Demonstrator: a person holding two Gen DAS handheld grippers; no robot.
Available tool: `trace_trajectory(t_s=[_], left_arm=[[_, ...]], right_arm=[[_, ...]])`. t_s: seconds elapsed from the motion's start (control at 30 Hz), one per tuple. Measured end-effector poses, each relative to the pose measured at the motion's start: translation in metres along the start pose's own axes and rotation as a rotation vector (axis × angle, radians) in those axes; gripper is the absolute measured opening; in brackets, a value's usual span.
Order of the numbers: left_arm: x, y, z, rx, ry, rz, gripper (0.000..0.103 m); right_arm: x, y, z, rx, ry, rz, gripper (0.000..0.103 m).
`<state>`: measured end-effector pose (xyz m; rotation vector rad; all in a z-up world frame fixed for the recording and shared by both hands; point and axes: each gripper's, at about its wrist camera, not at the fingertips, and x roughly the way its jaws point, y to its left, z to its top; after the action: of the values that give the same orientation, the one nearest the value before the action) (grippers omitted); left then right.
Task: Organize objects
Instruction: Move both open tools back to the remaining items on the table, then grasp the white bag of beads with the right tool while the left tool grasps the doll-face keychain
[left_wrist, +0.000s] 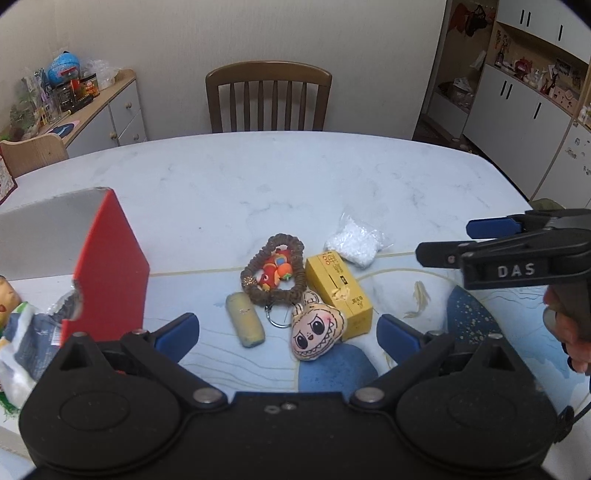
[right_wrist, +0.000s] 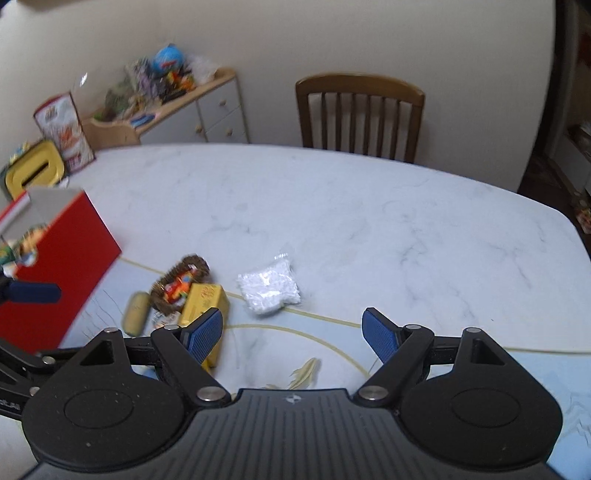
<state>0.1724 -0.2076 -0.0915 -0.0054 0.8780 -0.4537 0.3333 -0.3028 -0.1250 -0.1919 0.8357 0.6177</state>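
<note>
While left gripper gapes empty above plush keychain, right gripper spread wide, holding nothing.

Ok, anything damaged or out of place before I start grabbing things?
The red box has a ragged tear at its near front corner. The yellow carton shows a scuffed, torn patch on top. The remaining loose items lie clustered but intact; nothing looks spilled.

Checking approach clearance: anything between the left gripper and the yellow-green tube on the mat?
Nothing visible. The left gripper is open, and the yellow-green tube lies flat just ahead of its left finger, bare mat between. The bead ring and plush face keychain sit close on the tube's right, not in the path.
</note>
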Motion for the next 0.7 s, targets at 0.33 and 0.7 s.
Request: trace_trajectory(t_s=[0.33, 0.7], left_arm=[[0.026, -0.004, -0.002, -0.026, 0.03, -0.005, 0.094], [0.041, -0.007, -0.006, -0.004, 0.046, -0.024, 0.075]], right_arm=[[0.049, -0.007, 0.016, 0.011, 0.027, 0.034, 0.083], [0.083, -0.001, 0.02, -0.007, 0.058, 0.052, 0.076]])
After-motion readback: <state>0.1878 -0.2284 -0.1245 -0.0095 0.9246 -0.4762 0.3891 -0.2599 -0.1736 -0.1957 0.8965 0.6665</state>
